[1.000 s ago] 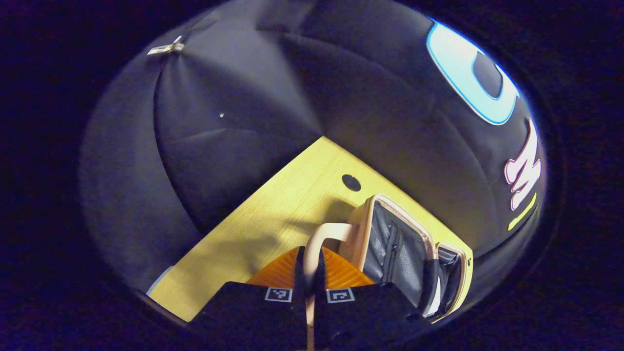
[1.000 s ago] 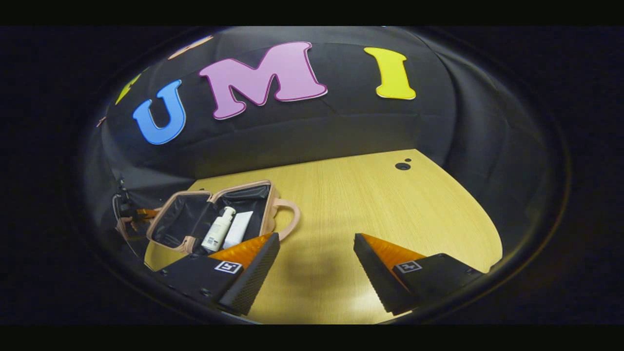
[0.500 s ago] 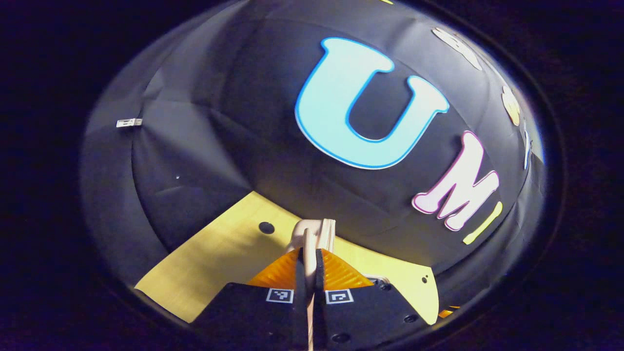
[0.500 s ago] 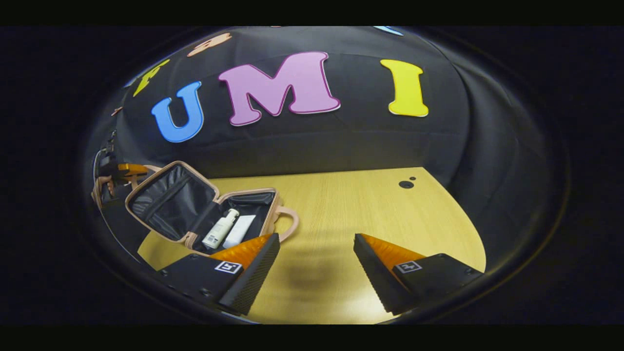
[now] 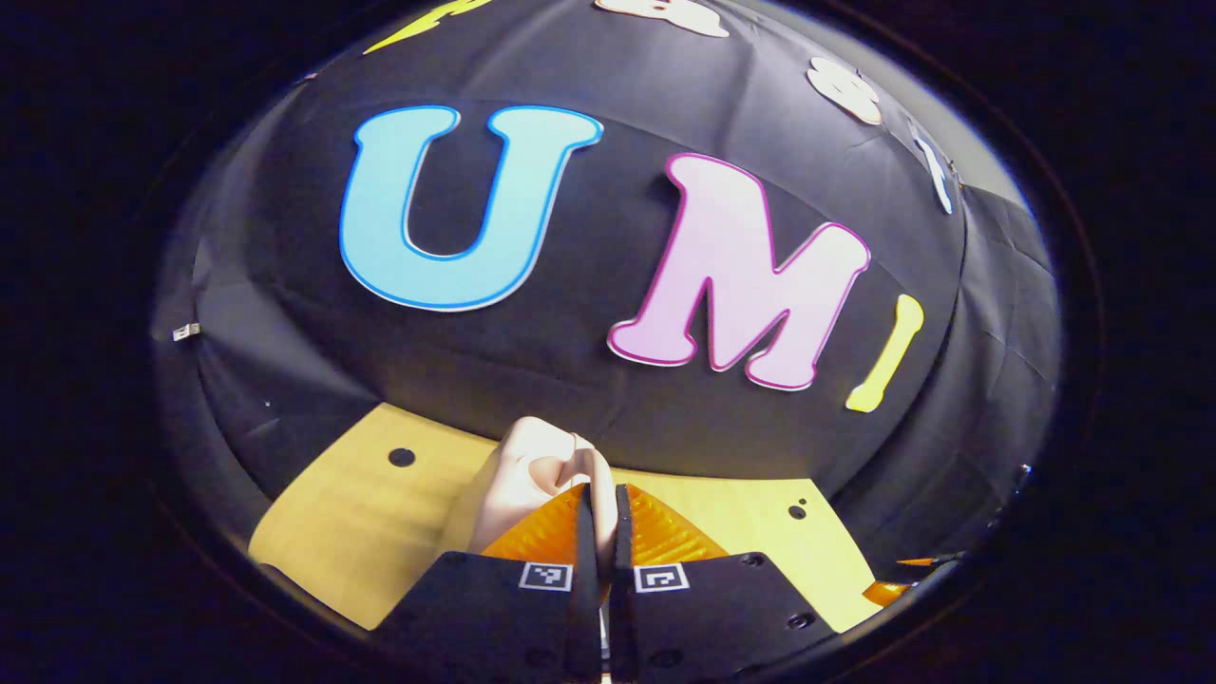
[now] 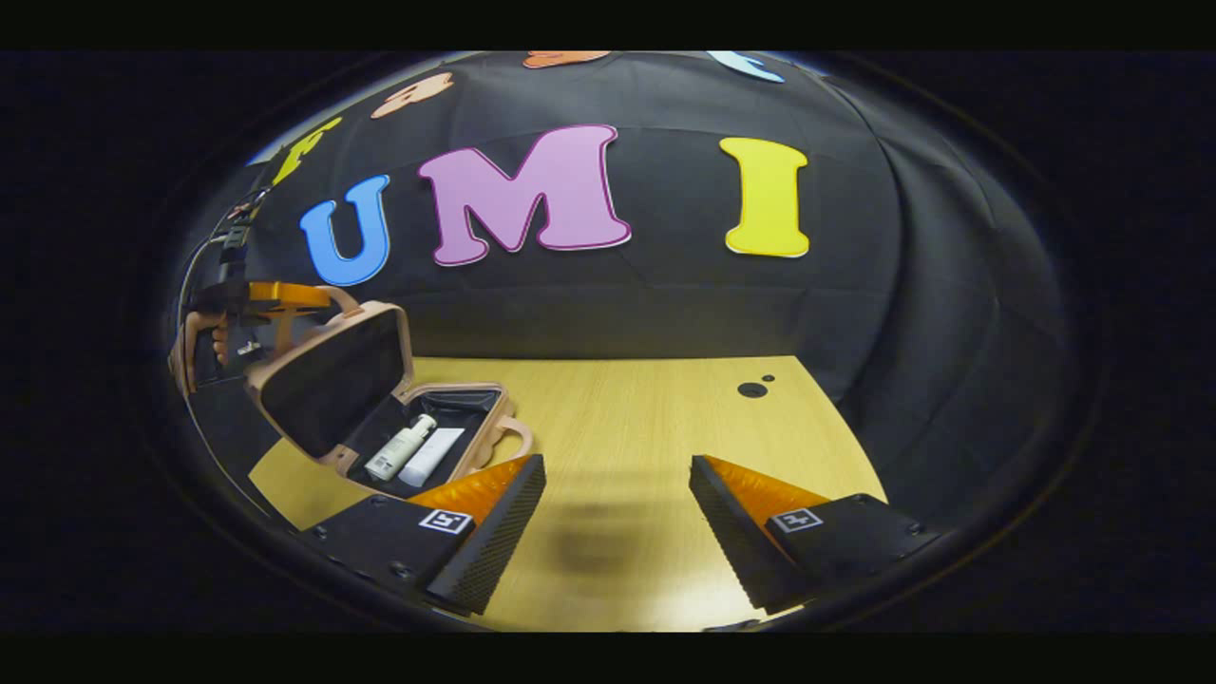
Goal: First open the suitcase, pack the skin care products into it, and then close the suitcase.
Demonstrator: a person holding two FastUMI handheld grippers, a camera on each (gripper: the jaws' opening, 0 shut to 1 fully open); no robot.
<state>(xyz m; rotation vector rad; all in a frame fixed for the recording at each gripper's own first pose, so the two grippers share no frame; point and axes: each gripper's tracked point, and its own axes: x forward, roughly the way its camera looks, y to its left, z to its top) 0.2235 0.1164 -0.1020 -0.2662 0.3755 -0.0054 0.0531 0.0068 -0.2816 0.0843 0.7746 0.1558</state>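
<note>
The pink suitcase [image 6: 328,380] stands at the table's left side, with its dark-lined lid half raised over the base. In the base lie a white pump bottle [image 6: 399,447] and a white tube [image 6: 431,457]. My left gripper [image 5: 600,503] is shut on the lid's pink handle [image 5: 541,470]; in the right gripper view, the left gripper [image 6: 275,296] sits at the lid's top edge with a hand [image 6: 195,344] behind it. My right gripper [image 6: 617,475] hangs open over bare table to the right of the suitcase, with nothing between its fingers.
The light wooden table [image 6: 655,408] runs back to the black cloth wall. Two small holes [image 6: 754,389] mark its far right part. The base's own handle [image 6: 513,439] points toward my right gripper's left finger.
The left gripper has swung the lid up from lying flat to half raised, and its view has turned toward the back wall. The right gripper has stayed open and has drawn back a little.
</note>
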